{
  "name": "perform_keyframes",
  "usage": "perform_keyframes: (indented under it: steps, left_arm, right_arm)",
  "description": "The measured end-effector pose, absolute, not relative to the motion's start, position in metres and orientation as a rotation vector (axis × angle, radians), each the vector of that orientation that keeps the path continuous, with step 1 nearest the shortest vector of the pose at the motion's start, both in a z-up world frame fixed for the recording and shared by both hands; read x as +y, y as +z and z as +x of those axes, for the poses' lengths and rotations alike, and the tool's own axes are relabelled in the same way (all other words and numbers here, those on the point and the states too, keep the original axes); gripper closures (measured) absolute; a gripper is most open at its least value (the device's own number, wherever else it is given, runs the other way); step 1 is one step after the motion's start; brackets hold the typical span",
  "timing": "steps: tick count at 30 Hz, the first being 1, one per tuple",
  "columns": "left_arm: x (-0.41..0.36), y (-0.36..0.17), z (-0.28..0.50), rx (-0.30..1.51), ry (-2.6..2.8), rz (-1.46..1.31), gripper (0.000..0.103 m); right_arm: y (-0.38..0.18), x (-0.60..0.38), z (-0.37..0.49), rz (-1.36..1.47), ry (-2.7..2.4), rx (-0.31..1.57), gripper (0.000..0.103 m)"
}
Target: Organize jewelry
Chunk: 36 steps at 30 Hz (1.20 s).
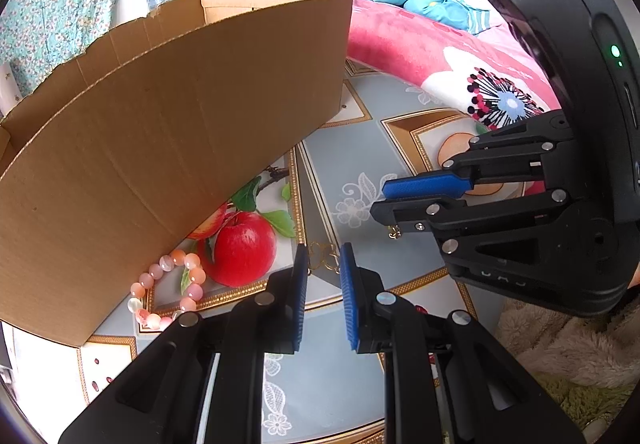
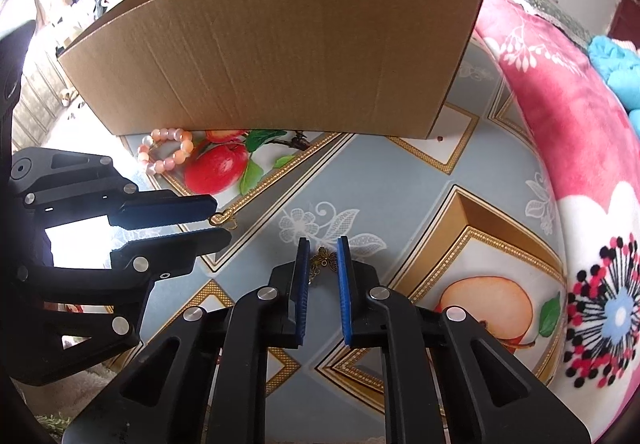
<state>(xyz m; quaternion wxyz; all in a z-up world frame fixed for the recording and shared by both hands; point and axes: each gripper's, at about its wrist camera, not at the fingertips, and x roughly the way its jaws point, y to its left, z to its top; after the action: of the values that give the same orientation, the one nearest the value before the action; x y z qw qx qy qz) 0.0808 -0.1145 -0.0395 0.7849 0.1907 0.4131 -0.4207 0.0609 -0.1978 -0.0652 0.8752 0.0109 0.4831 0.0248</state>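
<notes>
From the left wrist view we see our left gripper (image 1: 323,264) with a narrow gap between its blue pads, a thin gold chain (image 1: 322,258) lying on the patterned oilcloth tabletop (image 1: 352,148) at its tips; whether the pads pinch it we cannot tell. The right gripper (image 1: 382,200) reaches in sideways, its pads nearly together, with a small gold clasp (image 1: 395,233) dangling from its lower jaw. A pink beaded bracelet (image 1: 166,290) lies against the brown cardboard box (image 1: 172,148).

The right wrist view alone shows a bronze butterfly pendant (image 2: 325,258) between the right gripper's (image 2: 323,258) narrowly parted pads. The left gripper (image 2: 222,220) has gold chain (image 2: 220,219) between its tips.
</notes>
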Motion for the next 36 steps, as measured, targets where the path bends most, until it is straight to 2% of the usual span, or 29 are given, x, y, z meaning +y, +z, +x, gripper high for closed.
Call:
perform_keyframes:
  steps: [2, 3, 12, 14, 16, 17, 36]
  left_arm:
    - [-0.115, -0.039, 0.081, 0.889, -0.906, 0.411, 0.088]
    - [-0.115, -0.039, 0.080, 0.887, -0.905, 0.411, 0.088]
    - [-0.113, -0.032, 0.075, 0.864, -0.898, 0.419, 0.088]
    - [-0.113, -0.032, 0.074, 0.864, -0.896, 0.419, 0.088]
    - [-0.113, -0.032, 0.073, 0.864, -0.895, 0.417, 0.088]
    - [-0.113, -0.032, 0.073, 0.864, -0.895, 0.417, 0.088]
    - [-0.110, -0.036, 0.078, 0.876, -0.898, 0.399, 0.088]
  right_arm:
    - [-0.063, -0.200, 0.059, 0.027, 0.052, 1.007, 0.092]
    - [-0.062, -0.200, 0.058, 0.027, 0.053, 1.003, 0.103]
    - [-0.058, -0.209, 0.049, 0.036, 0.060, 0.967, 0.103]
    - [-0.057, -0.208, 0.046, 0.049, 0.073, 0.967, 0.100]
    - [-0.060, -0.207, 0.046, 0.039, 0.079, 0.979, 0.087]
    - [-0.061, -0.207, 0.048, 0.030, 0.078, 0.981, 0.084]
    - [-0.067, -0.203, 0.067, -0.075, 0.130, 1.060, 0.085]
